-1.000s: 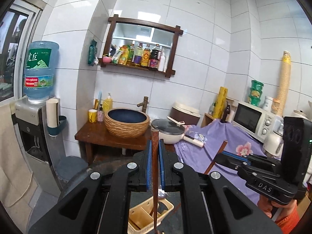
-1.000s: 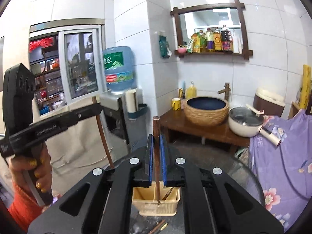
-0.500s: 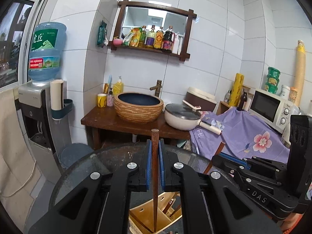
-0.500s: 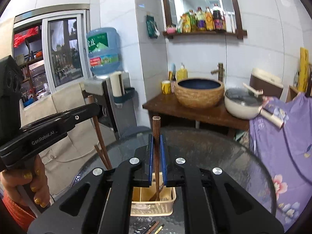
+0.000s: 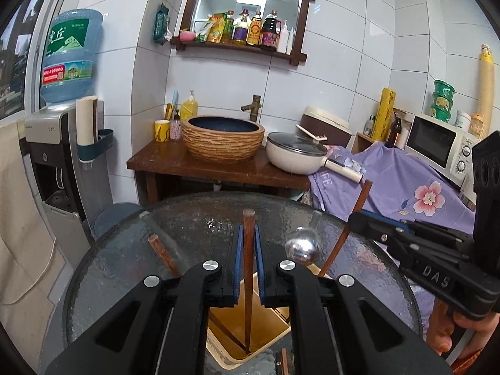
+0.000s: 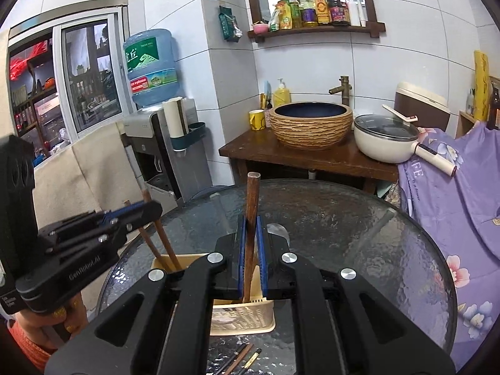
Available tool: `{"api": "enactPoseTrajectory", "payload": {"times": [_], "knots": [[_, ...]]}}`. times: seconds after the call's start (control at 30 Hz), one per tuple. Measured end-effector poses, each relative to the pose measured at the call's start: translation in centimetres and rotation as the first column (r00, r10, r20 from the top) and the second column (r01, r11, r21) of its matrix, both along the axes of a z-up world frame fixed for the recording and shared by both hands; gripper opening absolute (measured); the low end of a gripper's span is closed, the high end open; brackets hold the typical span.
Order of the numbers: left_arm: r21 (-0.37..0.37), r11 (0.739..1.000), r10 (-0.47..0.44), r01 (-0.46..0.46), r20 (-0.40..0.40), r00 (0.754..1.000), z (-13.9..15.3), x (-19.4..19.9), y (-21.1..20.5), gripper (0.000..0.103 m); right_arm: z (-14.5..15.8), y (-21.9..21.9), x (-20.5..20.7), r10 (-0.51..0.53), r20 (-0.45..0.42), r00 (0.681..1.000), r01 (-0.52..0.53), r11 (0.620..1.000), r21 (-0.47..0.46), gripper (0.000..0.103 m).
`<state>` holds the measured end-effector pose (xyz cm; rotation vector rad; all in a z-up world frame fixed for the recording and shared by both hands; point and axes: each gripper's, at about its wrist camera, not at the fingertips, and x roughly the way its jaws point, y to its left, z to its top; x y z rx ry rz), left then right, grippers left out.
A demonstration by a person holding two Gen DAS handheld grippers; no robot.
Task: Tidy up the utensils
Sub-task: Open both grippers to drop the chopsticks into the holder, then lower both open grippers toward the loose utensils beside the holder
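My left gripper [image 5: 248, 234] is shut on a brown wooden chopstick [image 5: 247, 281] held upright, its lower end inside the beige utensil basket [image 5: 265, 331] on the round glass table [image 5: 131, 256]. My right gripper [image 6: 251, 218] is shut on a second wooden chopstick [image 6: 251, 206], whose lower end also reaches into the basket [image 6: 243, 315]. Each gripper shows in the other's view: the right one [image 5: 359, 218] and the left one [image 6: 150, 211]. Another chopstick [image 5: 161, 254] and a metal spoon [image 5: 302, 247] stand in the basket.
Loose chopsticks [image 6: 240, 357] lie on the glass in front of the basket. Behind the table are a wooden stand with a woven basin [image 5: 223, 137] and a white pan [image 5: 297, 154], a water dispenser [image 5: 59, 162] at left, and a purple-covered counter with a microwave [image 5: 440, 143] at right.
Both grippers have tilted and moved down toward the table. The chopsticks' lower ends have gone down into the basket, and the glass table now fills the lower view.
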<state>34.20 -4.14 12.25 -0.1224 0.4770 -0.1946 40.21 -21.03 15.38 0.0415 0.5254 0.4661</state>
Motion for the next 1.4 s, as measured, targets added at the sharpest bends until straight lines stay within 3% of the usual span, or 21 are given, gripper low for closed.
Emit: {"api": "enactPoseTrajectory", "payload": {"times": [0.07, 0.1, 0.13, 0.17, 0.23, 0.33, 0.47, 0.73, 0.87, 1.0, 1.4], "knots": [[0.001, 1.000, -0.005, 0.005, 0.008, 1.000, -0.1, -0.3, 0.0, 0.037, -0.2, -0.2, 0.1, -0.011, -0.005, 1.000, 0.011, 1.000, 0.000, 0.008], [-0.004, 1.000, -0.004, 0.004, 0.020, 1.000, 0.0, -0.7, 0.1, 0.055, -0.4, -0.2, 0.2, -0.010, -0.012, 1.000, 0.010, 1.000, -0.009, 0.009], [-0.012, 1.000, 0.001, -0.001, 0.036, 0.999, 0.1, -1.1, 0.3, 0.064, -0.5, -0.1, 0.2, -0.011, -0.016, 1.000, 0.010, 1.000, -0.015, 0.018], [-0.016, 1.000, 0.006, -0.005, 0.045, 0.999, 0.1, -1.4, 0.3, 0.066, -0.7, -0.1, 0.2, -0.017, -0.016, 1.000, 0.017, 1.000, -0.019, 0.039], [-0.008, 1.000, 0.009, -0.008, 0.052, 0.999, 0.2, -2.2, 0.5, 0.076, -1.1, -0.7, -0.4, -0.039, 0.003, 0.999, 0.039, 0.999, 0.004, 0.056], [0.030, 1.000, 0.007, -0.008, 0.038, 0.999, -0.2, -3.6, 0.6, 0.087, -1.9, -1.1, -1.3, -0.051, -0.006, 0.999, 0.051, 0.999, 0.006, 0.056], [0.089, 0.996, 0.026, -0.026, -0.002, 1.000, -1.6, -5.5, 1.2, 0.097, -3.6, -1.1, -3.5, -0.096, -0.010, 0.995, 0.095, 0.993, -0.069, 0.056], [0.253, 0.960, 0.166, -0.120, -0.169, 0.971, -8.1, -8.0, 4.9, 0.097, -12.4, -0.2, -6.8, -0.076, -0.249, 0.966, 0.041, 0.989, -0.143, 0.053], [0.242, 0.964, 0.166, -0.111, -0.223, 0.960, -10.6, -9.5, 7.0, 0.096, -15.6, 1.3, -9.4, -0.005, -0.328, 0.945, -0.027, 0.995, -0.093, 0.050], [0.228, 0.968, 0.166, -0.105, -0.270, 0.948, -12.2, -10.5, 8.6, 0.079, -16.9, 3.1, -11.8, 0.063, -0.346, 0.936, -0.091, 0.994, -0.063, 0.046], [0.166, 0.985, 0.110, -0.046, -0.397, 0.911, -16.0, -11.4, 10.1, 0.054, -19.8, 5.9, -13.8, 0.189, -0.408, 0.893, -0.232, 0.971, -0.057, 0.027]]}}
